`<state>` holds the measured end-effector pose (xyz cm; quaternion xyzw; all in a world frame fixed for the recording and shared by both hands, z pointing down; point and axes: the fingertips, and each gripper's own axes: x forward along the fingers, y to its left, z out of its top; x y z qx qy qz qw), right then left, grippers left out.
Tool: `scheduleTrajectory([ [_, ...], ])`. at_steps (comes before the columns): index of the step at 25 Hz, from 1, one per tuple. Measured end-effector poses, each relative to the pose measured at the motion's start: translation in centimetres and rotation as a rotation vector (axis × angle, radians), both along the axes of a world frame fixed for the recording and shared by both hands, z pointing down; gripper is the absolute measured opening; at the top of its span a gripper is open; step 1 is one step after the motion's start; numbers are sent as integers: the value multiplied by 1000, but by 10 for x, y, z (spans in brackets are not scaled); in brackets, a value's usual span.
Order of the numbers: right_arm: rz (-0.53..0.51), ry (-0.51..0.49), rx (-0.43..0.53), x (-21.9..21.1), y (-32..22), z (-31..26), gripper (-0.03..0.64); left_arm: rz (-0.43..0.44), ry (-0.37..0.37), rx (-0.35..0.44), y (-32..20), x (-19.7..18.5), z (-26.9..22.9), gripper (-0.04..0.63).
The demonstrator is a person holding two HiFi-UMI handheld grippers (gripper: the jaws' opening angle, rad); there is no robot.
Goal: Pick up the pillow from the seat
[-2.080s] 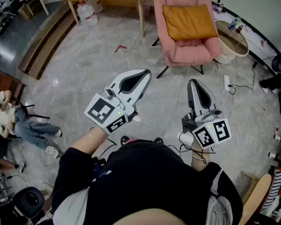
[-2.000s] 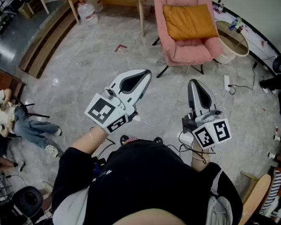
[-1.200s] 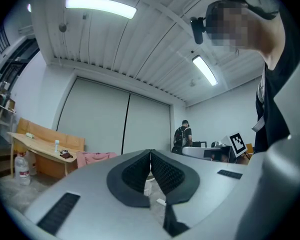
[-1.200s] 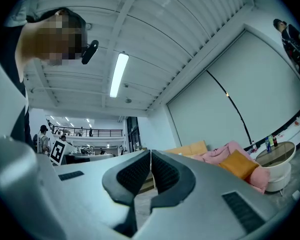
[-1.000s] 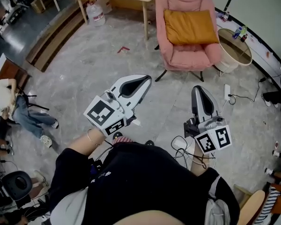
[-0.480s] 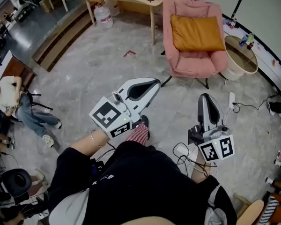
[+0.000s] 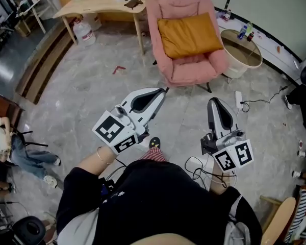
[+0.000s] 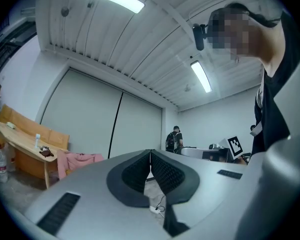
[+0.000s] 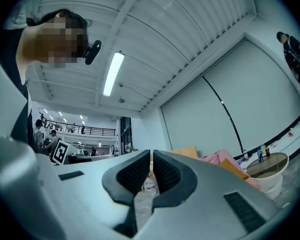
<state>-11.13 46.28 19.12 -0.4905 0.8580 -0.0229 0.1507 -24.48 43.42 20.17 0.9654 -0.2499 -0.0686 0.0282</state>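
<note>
Where the pillow (image 7: 189,34) leans — square, orange — the armchair (image 7: 194,71) looks plush.

Floor (image 7: 92,86) clr to armchair (image 7: 194,71); table (image 7: 99,5) adj.

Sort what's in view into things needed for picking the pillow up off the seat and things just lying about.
Needed:
- orange pillow
- pink armchair it rests in
- left gripper and right gripper, both shut and empty

Lying about:
- wooden table
- water jug beside it
- round side table with bottles
- power strip on the floor
</note>
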Motion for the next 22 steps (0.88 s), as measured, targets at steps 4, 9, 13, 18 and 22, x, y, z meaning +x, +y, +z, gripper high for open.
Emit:
scheduleTrajectory([
  [4,17,1,-8,9,-31,0,23,11,-2,-13,-35,10,3,11],
  [9,24,2,-24,8,-60,4,23,20,-14,-19,-65,12,6,11],
  [13,34,3,-31,8,-77,5,23,30,-21,-22,-84,12,10,11],
  [18,59,21,-41,10,-98,7,23,41,-13,-52,-111,15,19,11],
  [22,70,25,-52,11,-115,8,23,58,-21,-62,-133,20,21,11],
])
